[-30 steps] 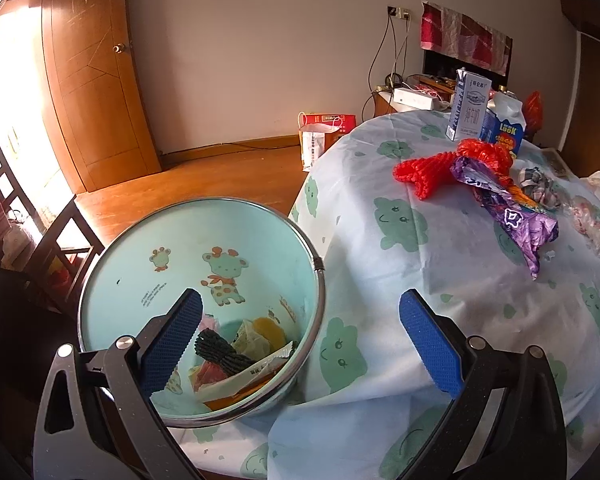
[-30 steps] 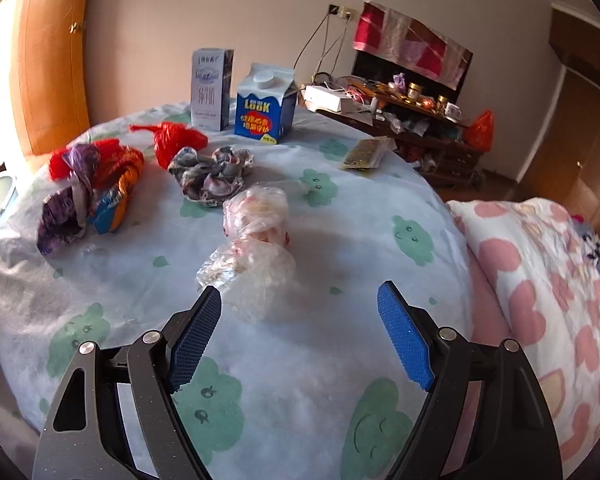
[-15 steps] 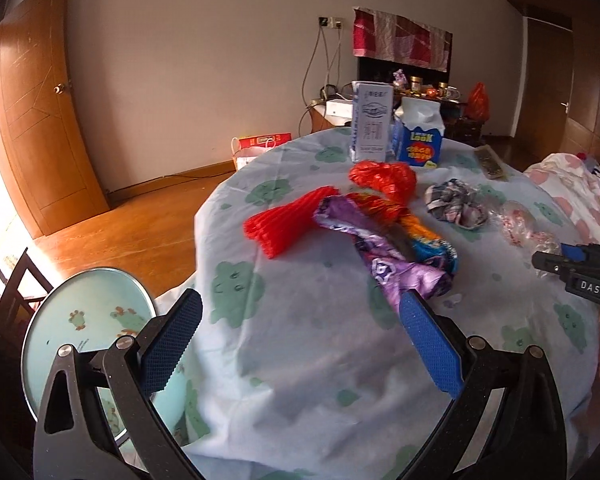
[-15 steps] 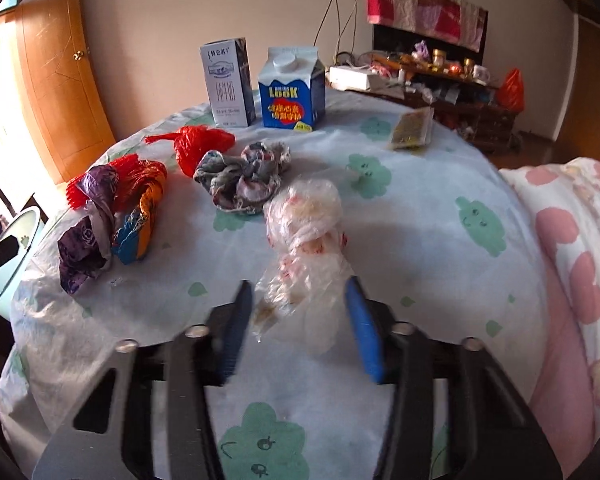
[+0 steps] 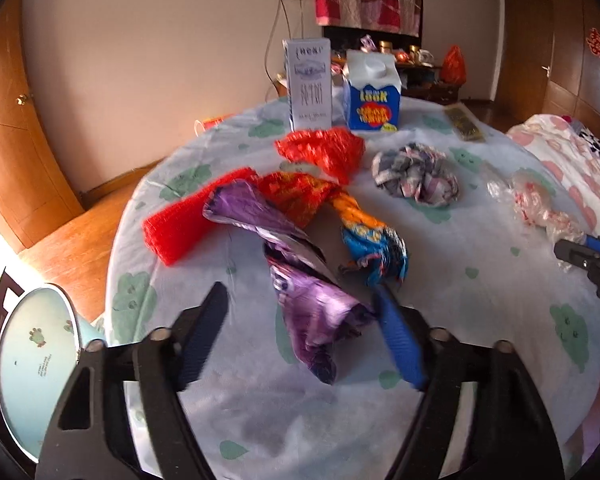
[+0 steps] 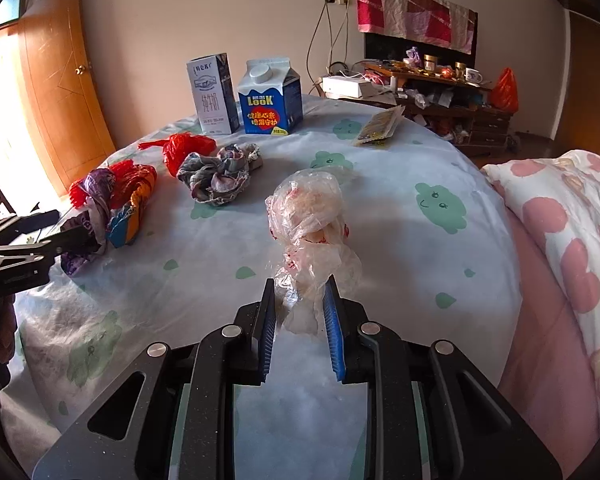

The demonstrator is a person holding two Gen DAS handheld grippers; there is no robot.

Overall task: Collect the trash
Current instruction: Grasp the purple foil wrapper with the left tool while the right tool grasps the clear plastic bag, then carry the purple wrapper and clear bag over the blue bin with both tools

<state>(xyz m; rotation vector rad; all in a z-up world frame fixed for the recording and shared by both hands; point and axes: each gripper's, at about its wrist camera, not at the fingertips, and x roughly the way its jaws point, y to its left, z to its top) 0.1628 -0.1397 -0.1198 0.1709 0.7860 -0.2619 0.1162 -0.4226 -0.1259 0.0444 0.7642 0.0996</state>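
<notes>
Both grippers have swung from open air onto trash: left off the bin to the table, right down over the clear bag.

Left gripper (image 5: 300, 332) is half wide and closing, blurred; the purple wrapper's (image 5: 312, 300) near end lies between its jaws, not visibly pinched, so a grab seems to be starting; the bin (image 5: 32, 356) sits low to its left, handy for the drop; right gripper (image 6: 298, 320) is narrow and closing on the bag's (image 6: 308, 236) near tail, pads at its sides, apparently chosen as the thinnest part to pinch; ahead of both lie the red net (image 5: 320, 152), a crumpled wad (image 6: 220, 176) and two upright cartons (image 6: 240, 92), awaiting later trips.
</notes>
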